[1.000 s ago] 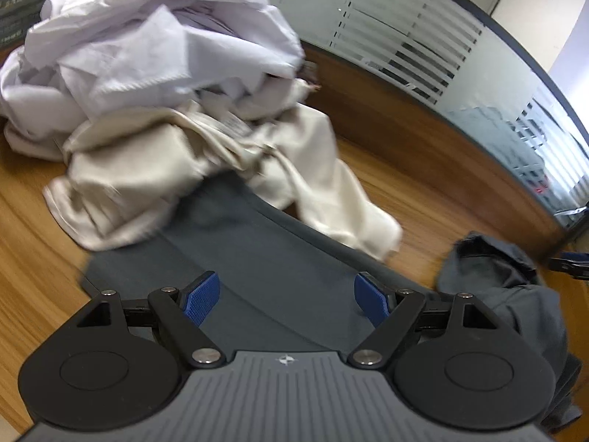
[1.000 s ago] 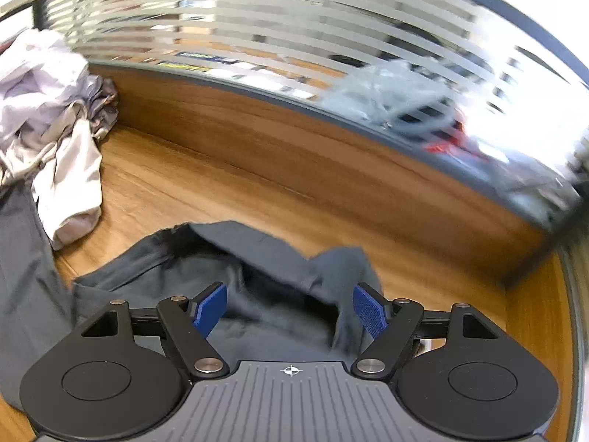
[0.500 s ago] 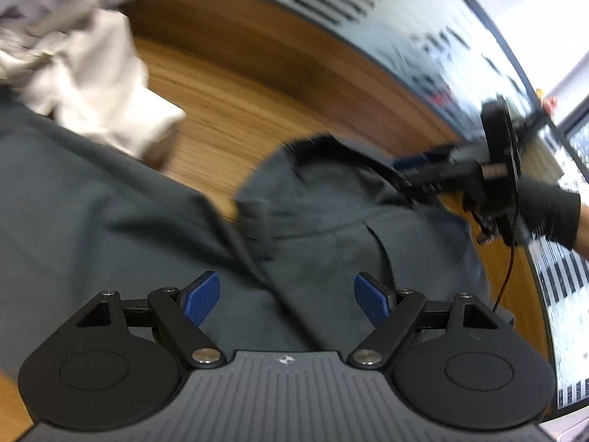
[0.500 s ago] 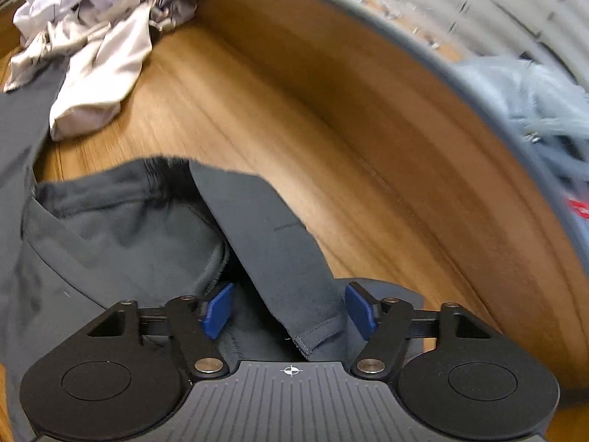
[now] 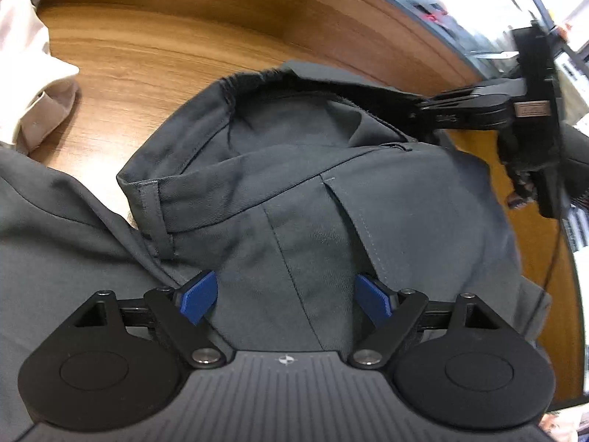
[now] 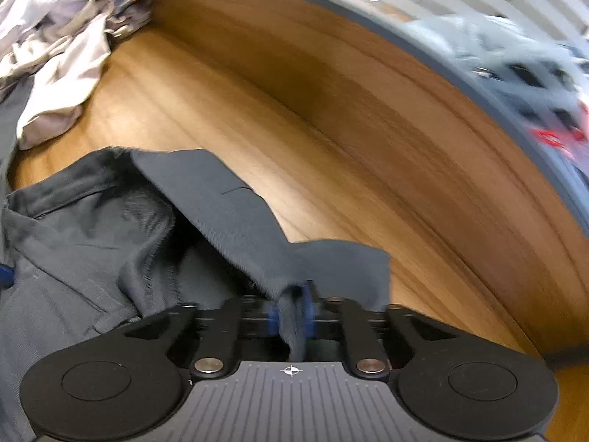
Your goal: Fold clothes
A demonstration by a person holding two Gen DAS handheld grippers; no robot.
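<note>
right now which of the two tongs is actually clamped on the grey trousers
The right tongs: shut, pinching the grey trousers at the waistband. The left tongs stand open over the cloth, gripping nothing.

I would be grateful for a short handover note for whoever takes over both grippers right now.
Right gripper: shut on the waistband edge of the grey trousers.
Left gripper: jaws opening, poised over the trousers' waist; pads not pressing the cloth.
Trousers lie crumpled on the wooden table; pile of pale clothes at the far left.
Done: one edge gripped.
Left: grip the other side, spread flat, fold; probably the pile afterwards.
</note>
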